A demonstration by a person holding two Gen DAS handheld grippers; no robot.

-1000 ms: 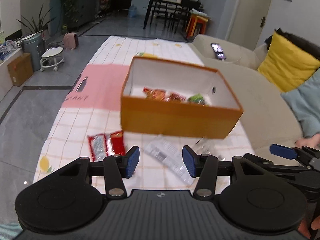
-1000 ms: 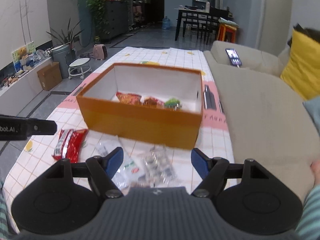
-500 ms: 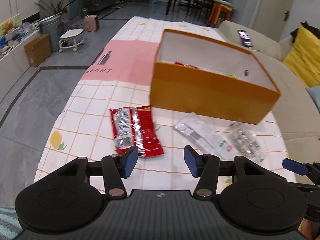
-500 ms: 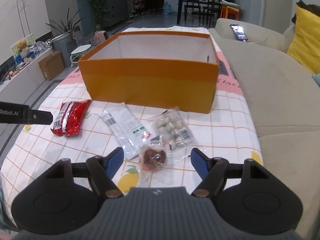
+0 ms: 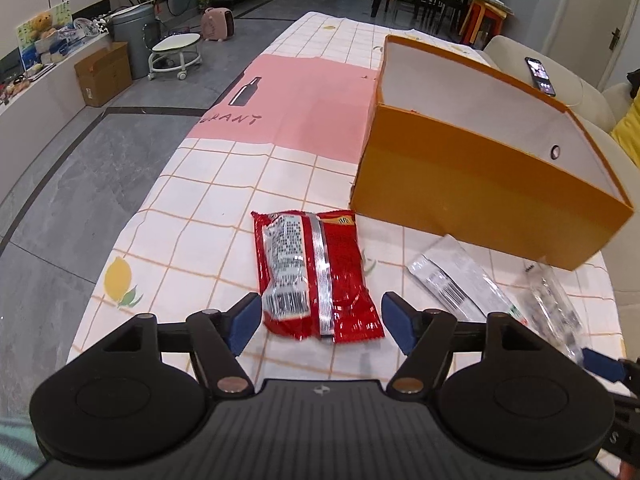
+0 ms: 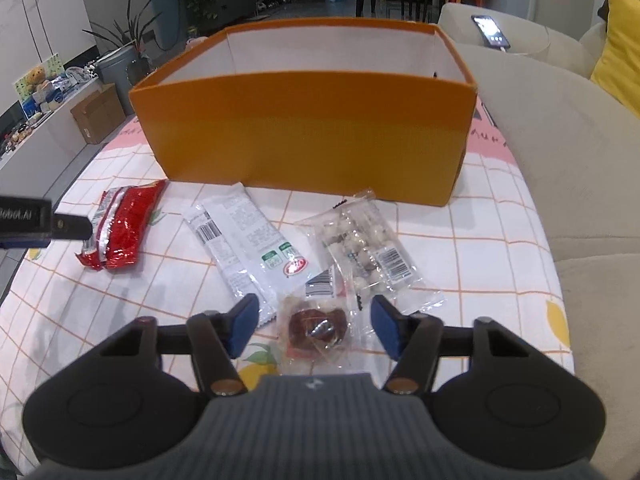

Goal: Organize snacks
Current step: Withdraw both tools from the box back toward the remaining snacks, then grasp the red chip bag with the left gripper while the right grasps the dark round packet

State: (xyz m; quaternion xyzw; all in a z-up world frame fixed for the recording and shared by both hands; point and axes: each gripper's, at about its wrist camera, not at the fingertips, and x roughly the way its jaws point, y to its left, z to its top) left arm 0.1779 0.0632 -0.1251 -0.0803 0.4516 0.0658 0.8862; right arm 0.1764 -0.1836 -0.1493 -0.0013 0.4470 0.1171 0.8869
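An orange box [image 5: 480,176] with a white inside stands on the checked tablecloth; it also shows in the right wrist view [image 6: 308,136]. A red snack packet [image 5: 316,272] lies flat in front of it, and my left gripper [image 5: 322,326] is open with its jaws either side of the packet's near end. My right gripper [image 6: 314,326] is open around a small clear packet with a dark red snack [image 6: 316,330]. A white wrapper [image 6: 248,244] and a clear bag of pale balls [image 6: 364,248] lie just beyond. The red packet [image 6: 120,226] lies at the left there.
A pink mat [image 5: 304,104] covers the table left of the box. A beige sofa [image 6: 560,128] runs along the table's right side, with a phone [image 6: 490,36] and a yellow cushion [image 6: 622,48] on it. The table's left edge [image 5: 160,184] drops to the grey floor.
Both grippers have dropped lower and closer to the table. The left has swung left and opened wider over the red packet. The right has closed in on the small dark red snack.
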